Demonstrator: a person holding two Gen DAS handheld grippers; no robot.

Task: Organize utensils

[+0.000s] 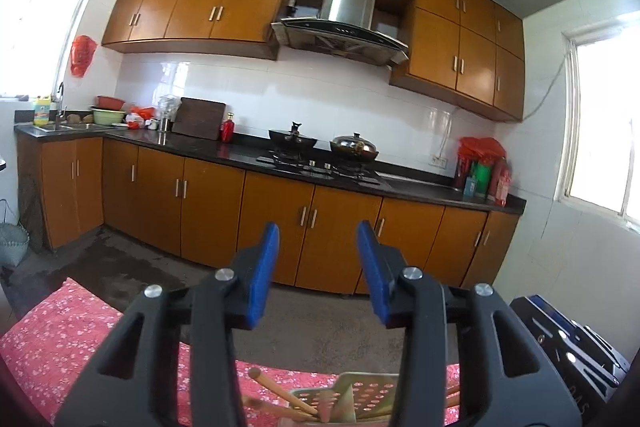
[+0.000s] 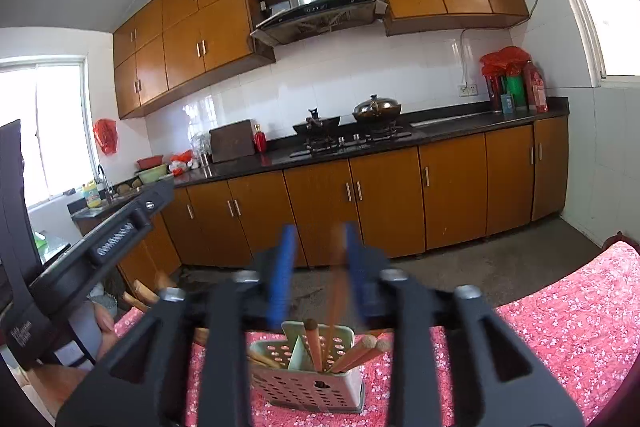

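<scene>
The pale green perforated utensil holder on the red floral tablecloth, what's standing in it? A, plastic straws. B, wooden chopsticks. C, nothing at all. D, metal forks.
B: in the right wrist view, several wooden chopsticks with rounded tips lean inside the pale green perforated utensil holder, split across its divided compartments.

Orange-brown wooden cabinets (image 1: pixel 208 183) line white tiled walls (image 1: pixel 304 95). Bright windows (image 1: pixel 608 123) stand at three and nine o'clock. The floor (image 1: pixel 320 323) is grey.

Wooden cabinets (image 1: pixel 208 195), range hood (image 1: pixel 340 27), two pots (image 2: pixel 376 109), red bottle (image 1: pixel 228 129)
</scene>
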